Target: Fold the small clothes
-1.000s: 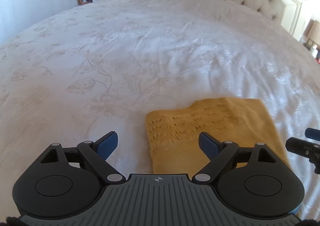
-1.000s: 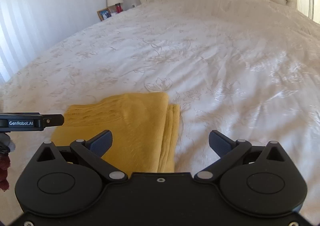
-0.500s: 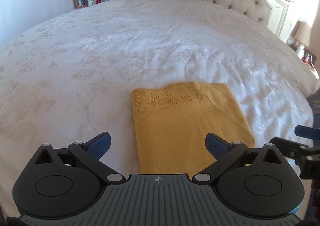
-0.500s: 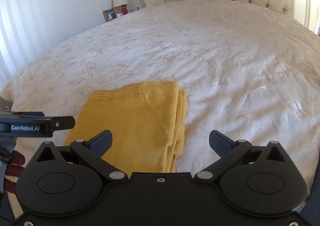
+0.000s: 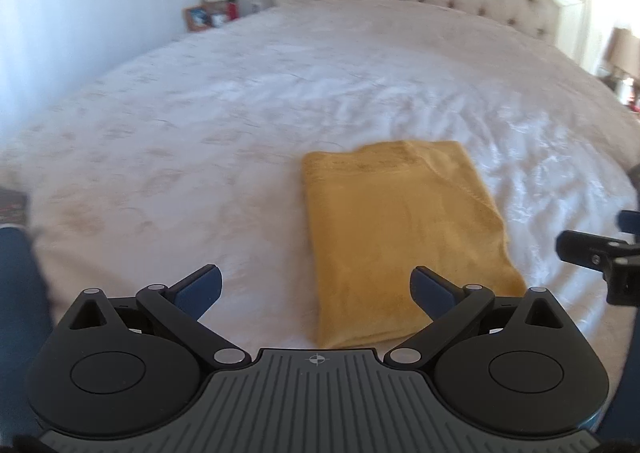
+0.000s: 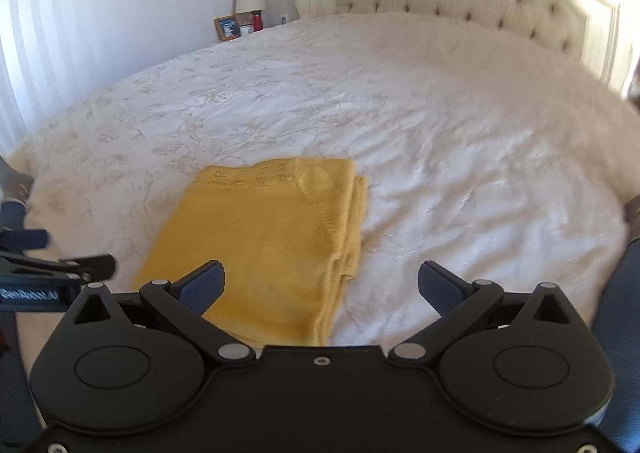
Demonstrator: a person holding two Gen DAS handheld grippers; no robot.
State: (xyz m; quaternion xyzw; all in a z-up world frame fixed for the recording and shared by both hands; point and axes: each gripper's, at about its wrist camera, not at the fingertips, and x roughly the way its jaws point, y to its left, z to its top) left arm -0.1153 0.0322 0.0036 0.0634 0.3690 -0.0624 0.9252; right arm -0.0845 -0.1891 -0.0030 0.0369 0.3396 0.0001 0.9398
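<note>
My left gripper point(image 5: 316, 287) hangs over the near edge of the white bedspread point(image 5: 240, 125) with its jaws spread wide and nothing between them, having just finished opening. My right gripper point(image 6: 320, 285) is likewise splayed and empty. The yellow knit garment point(image 6: 264, 237) lies folded into a neat rectangle on the near part of the bed, its openwork band at the far end and its stacked edges on the right, untouched by either pair of fingers.
</note>
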